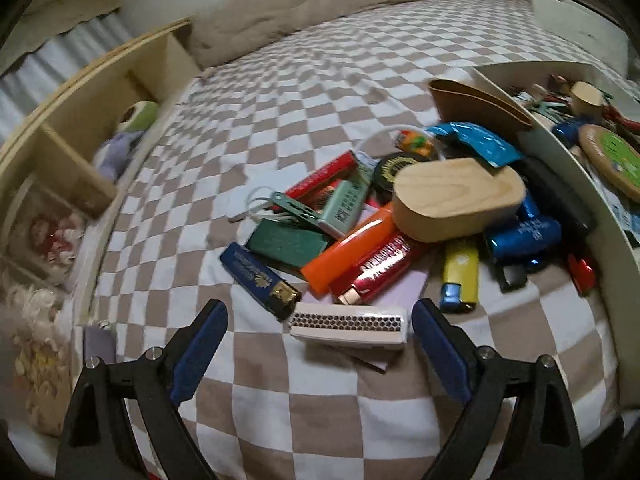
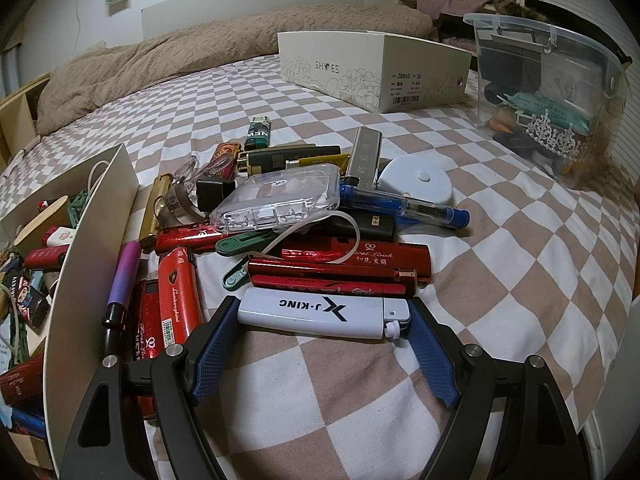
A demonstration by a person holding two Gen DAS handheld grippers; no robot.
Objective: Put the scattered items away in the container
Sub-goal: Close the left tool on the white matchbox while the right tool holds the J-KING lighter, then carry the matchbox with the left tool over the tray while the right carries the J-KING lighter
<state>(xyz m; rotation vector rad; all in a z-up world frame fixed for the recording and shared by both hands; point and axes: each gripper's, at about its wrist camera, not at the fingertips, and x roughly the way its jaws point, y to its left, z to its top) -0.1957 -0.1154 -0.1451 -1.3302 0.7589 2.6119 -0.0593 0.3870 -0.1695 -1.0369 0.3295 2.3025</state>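
A: Checkered bedspread (image 2: 500, 288), with bare cloth toward the rumpled beige blanket (image 2: 200, 48). How much room is there?

B: Little near the pile. The container (image 2: 92, 248), a white box, stands at its side, its wall touching the red lighters (image 2: 176, 292).

A: And the right gripper (image 2: 322, 320)?

B: Spread, fingers flanking the white J-KING lighter (image 2: 320, 314) at both ends; whether the pads are touching it, I can't tell.

A: Left gripper (image 1: 320, 320)?

B: Spread wide around a white matchbox (image 1: 348, 326), not touching. A blue lighter (image 1: 260, 276) and an orange tube (image 1: 348, 248) crowd just beyond.

A: Further back?

B: A shoebox (image 2: 372, 68) and clear tub (image 2: 548, 92), well apart.
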